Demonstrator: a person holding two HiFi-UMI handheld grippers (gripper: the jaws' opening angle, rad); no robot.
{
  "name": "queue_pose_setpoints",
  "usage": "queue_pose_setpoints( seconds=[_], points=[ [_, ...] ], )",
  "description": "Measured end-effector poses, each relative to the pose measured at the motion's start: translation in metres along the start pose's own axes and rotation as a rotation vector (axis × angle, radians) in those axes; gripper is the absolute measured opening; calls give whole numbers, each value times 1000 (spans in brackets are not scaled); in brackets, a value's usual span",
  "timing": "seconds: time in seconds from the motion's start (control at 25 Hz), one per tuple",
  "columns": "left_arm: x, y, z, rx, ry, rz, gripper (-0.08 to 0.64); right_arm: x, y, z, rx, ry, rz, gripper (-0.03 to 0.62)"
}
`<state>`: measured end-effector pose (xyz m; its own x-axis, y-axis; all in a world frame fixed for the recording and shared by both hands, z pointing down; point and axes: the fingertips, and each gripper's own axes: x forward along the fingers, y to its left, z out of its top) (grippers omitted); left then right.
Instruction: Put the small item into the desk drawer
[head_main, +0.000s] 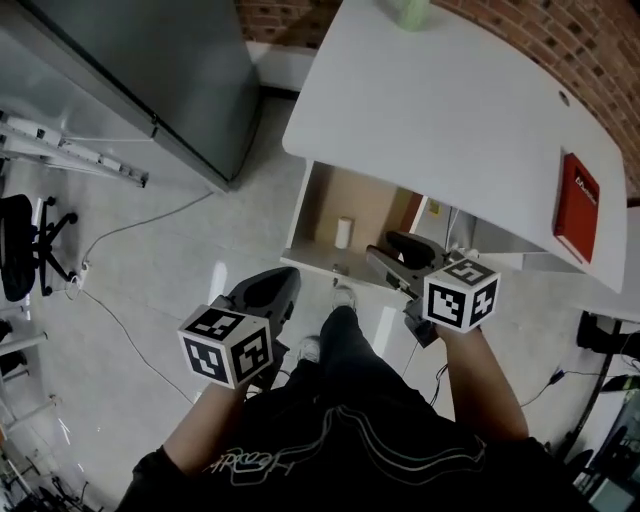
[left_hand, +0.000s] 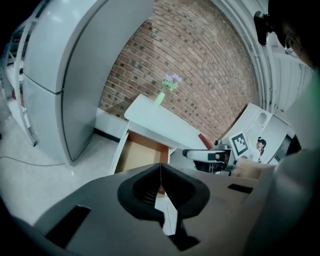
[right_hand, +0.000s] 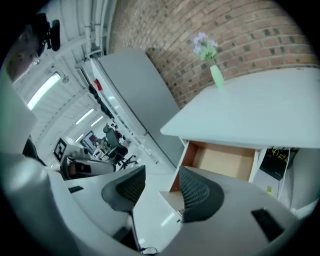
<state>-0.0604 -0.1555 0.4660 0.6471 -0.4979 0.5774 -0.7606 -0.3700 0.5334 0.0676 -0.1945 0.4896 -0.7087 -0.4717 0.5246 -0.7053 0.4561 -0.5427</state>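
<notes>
Under the white desk (head_main: 440, 110) the drawer (head_main: 322, 205) stands pulled out, its wooden bottom showing. A small white cylinder (head_main: 343, 232) stands upright inside it, near the front. My right gripper (head_main: 393, 256) hovers just right of the drawer's front edge, jaws open with nothing between them; in the right gripper view (right_hand: 157, 187) they frame the drawer's (right_hand: 225, 160) near corner. My left gripper (head_main: 280, 280) hangs lower left over the floor, shut and empty. Its closed tips (left_hand: 160, 175) point toward the drawer (left_hand: 137, 155).
A red book (head_main: 577, 205) lies at the desk's right end and a green vase (head_main: 410, 12) at its far edge. A tall grey cabinet (head_main: 150, 70) stands left of the desk. An office chair (head_main: 20, 245) and floor cables (head_main: 130, 335) lie further left.
</notes>
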Motion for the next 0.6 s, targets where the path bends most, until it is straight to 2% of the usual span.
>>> queue_pose_setpoints(
  seconds=[0.08,0.16,0.36,0.48,0.6],
  points=[
    [-19,-22,9,30,-18,-29,21,-39,30,21,-6,-97,7,208],
    [-39,-48,17,65,-37,-72,21,-74,62,34,-55,-160,22,179],
    [-90,-118,37,203,-87,-195,21,-144,142,44,-262,-235,78,155],
    [-125,-154,44,249,-135,-252,21,-177,189,42,-324,-272,135,116],
    [-156,-186,47,295,-146,-306,21,-205,234,40,-356,-321,197,74]
  ],
)
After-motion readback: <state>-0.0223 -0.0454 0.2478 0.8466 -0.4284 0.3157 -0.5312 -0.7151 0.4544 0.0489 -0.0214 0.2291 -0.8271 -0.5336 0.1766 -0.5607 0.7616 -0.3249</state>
